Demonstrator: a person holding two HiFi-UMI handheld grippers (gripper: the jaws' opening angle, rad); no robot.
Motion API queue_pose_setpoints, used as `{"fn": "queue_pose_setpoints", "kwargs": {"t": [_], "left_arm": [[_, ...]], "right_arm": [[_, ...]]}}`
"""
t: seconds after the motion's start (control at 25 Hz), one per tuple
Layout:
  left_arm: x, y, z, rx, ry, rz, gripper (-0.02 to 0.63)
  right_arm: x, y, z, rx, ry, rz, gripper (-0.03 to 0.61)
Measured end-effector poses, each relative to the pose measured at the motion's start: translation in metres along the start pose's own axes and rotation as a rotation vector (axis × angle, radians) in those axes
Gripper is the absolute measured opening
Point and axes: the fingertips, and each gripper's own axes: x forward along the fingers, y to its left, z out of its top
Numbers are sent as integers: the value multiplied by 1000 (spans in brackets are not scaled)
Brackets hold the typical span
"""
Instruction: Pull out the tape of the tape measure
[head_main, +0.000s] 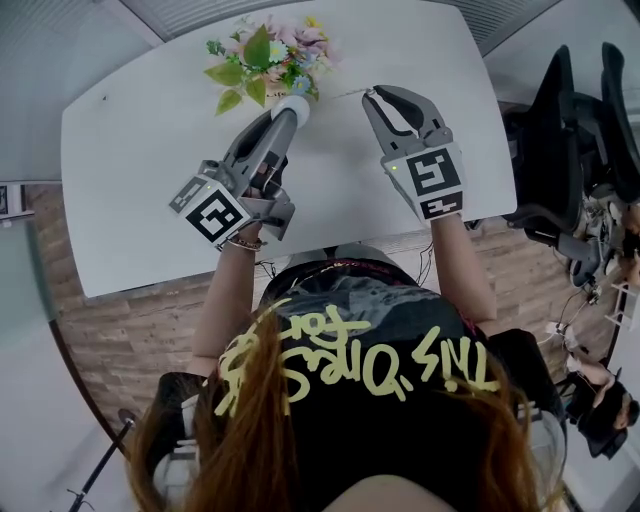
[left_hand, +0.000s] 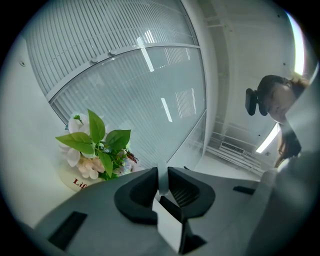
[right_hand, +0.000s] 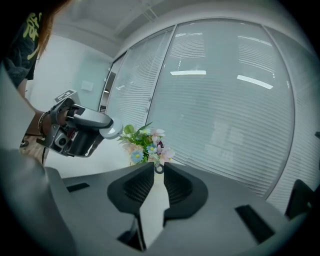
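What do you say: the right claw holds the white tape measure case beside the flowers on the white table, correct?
No, the left claw holds the white tape measure case beside the flowers on the white table; the head view shows it.

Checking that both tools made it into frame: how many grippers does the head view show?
2. The left gripper, beside the flowers, grips the white tape measure; the right gripper, to its right over the table, pinches the tape end. None seems hidden.
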Motion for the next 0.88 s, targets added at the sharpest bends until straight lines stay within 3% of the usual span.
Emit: {"fn": "queue_pose_setpoints", "kwargs": {"t": [0.48, 0.88], "left_arm": [[-3, -9, 8, 47, 2, -26, 60], [-10, -16, 16, 95, -26, -42, 60]], "right_arm": [[-11, -28, -10, 36, 7, -92, 64], [-33, -72, -27, 103, 9, -227, 64]]}}
